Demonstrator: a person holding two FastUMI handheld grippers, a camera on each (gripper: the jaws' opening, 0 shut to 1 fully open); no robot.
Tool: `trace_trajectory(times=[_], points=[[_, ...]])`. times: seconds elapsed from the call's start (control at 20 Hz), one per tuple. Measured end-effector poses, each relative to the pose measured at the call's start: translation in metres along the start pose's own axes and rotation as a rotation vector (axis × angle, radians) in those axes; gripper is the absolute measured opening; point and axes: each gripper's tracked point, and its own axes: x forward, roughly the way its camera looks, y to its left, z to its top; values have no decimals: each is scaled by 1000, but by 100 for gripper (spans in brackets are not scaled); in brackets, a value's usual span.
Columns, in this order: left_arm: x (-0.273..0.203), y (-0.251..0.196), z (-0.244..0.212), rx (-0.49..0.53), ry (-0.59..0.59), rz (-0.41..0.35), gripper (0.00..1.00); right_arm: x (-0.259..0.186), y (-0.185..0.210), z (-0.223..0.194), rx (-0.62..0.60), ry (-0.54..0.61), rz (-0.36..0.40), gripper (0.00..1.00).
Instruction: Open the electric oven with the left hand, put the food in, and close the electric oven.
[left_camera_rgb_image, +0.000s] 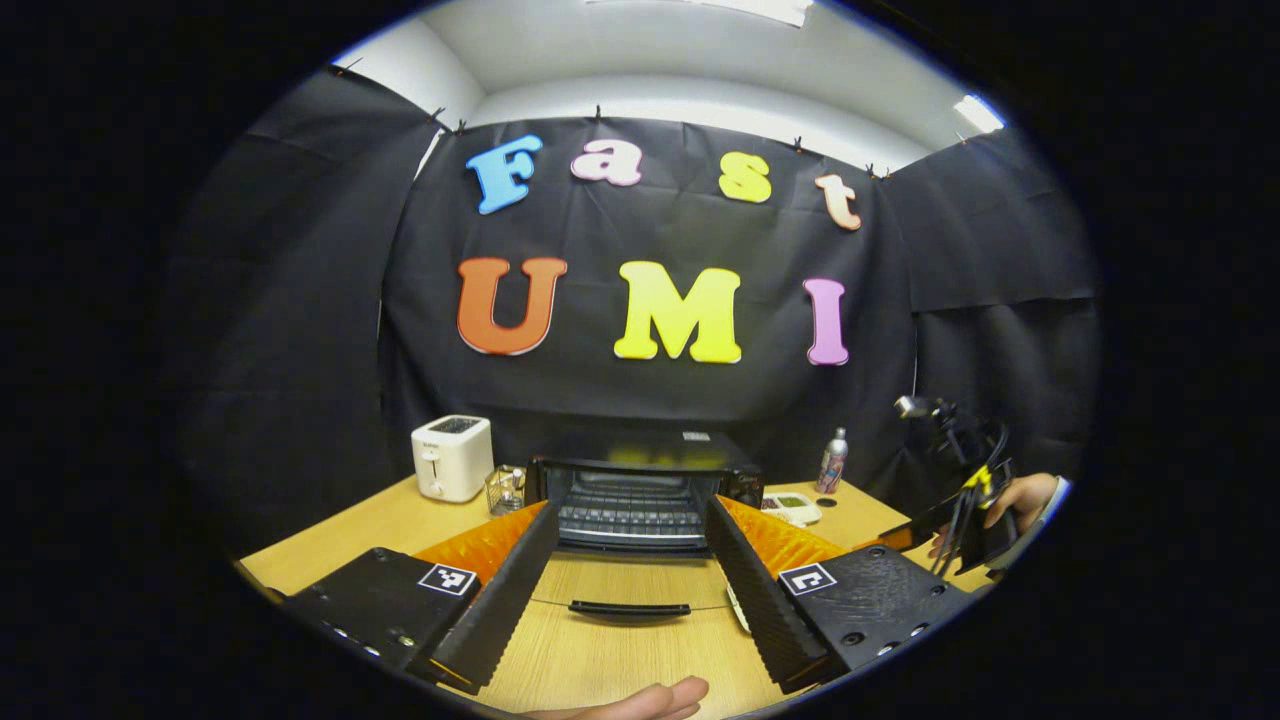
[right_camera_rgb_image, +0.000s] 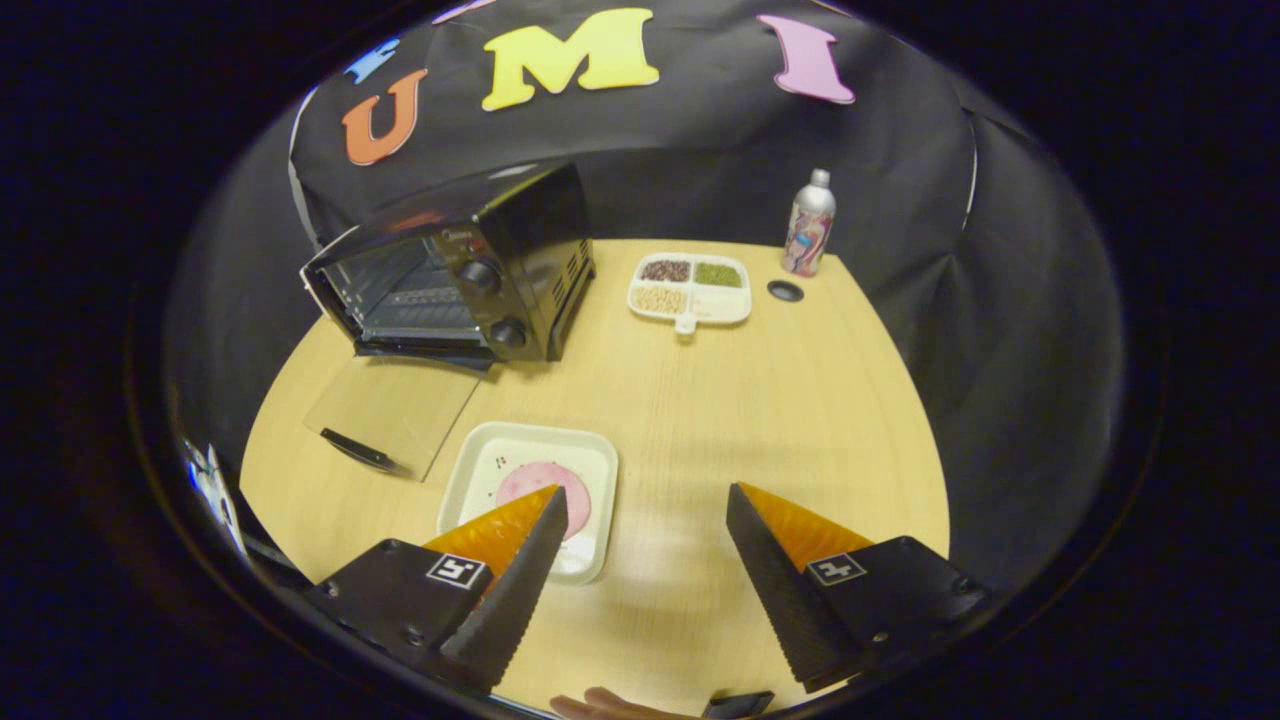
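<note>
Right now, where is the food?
In the right gripper view, the pink round food slice lies on a white square plate on the wooden table, beside the oven's open glass door.

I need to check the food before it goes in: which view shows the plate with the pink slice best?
The right gripper view: the plate lies whole on the table before the open oven. The left gripper view catches just its edge beside a finger.

I see a toaster (left_camera_rgb_image: 452, 457) w/ glass jar (left_camera_rgb_image: 505, 490) just right of it; sectioned snack tray (right_camera_rgb_image: 689, 285), bottle (right_camera_rgb_image: 809, 223), small black cap (right_camera_rgb_image: 785, 291) farther right.
</note>
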Motion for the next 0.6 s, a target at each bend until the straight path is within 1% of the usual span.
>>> trace_trajectory(times=[0.15,0.25,0.35,0.45,0.5,0.55,0.6], points=[[-21,2,28,19,-68,0,94,24,5,-9,36,87,22,93],[-32,9,36,38,-87,28,94,37,11,-13,42,132,41,92],[-40,15,41,51,-101,49,94,47,15,-16,45,182,54,87],[-44,21,43,71,-107,70,94,58,20,-21,63,242,67,80],[-46,24,45,79,-110,81,94,59,25,-24,65,277,93,74],[-47,26,45,82,-108,87,94,64,31,-30,69,322,122,71],[-48,25,44,81,-106,92,94,66,37,-34,82,360,159,63]])
